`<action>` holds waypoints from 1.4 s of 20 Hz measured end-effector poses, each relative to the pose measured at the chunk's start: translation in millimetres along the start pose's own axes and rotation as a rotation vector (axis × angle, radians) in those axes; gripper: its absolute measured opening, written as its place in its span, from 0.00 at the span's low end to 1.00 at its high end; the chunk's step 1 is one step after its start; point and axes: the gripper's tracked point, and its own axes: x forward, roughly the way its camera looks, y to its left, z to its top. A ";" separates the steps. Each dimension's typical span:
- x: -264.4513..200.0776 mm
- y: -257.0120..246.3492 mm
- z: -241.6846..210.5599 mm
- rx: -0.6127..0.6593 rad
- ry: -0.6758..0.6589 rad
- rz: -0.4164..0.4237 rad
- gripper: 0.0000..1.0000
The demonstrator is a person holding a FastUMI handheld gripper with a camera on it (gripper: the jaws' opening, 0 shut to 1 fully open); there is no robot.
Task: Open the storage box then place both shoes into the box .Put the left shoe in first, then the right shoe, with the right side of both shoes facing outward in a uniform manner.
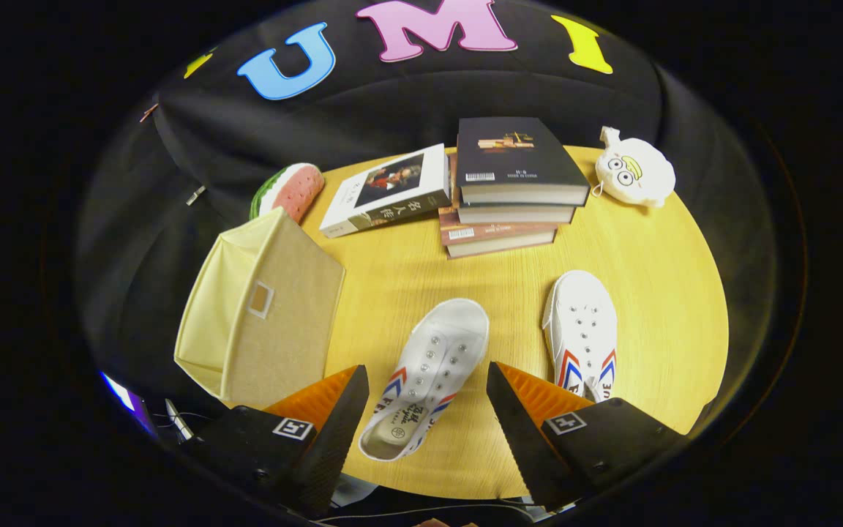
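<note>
The gripper [427, 395] hangs released, fingers spread either side of one white shoe [425, 377] on the wooden table [656, 293]. Left of that shoe stands the storage box [264, 311]; the second shoe [582, 333] lies right.

Gripper cam, high, facing down over table [392, 278]

Bright overhead light gives a sharp centre on the table [648, 293], with strong fisheye bending toward dim edges.

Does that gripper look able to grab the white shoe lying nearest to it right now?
Probably yes. The gripper is open, and the nearer white shoe lies on the round wooden table with its heel end already between the fingers. Nothing blocks it; the other shoe and the storage box sit apart.
</note>
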 end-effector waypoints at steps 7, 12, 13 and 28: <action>39.3 -26.8 -59.4 0.092 0.106 -0.045 0.99; 58.6 -29.5 -79.9 0.104 0.150 -0.056 0.99; 61.5 -29.7 -80.5 0.105 0.160 -0.057 0.98; 76.2 -13.5 -69.8 0.311 0.190 0.082 0.08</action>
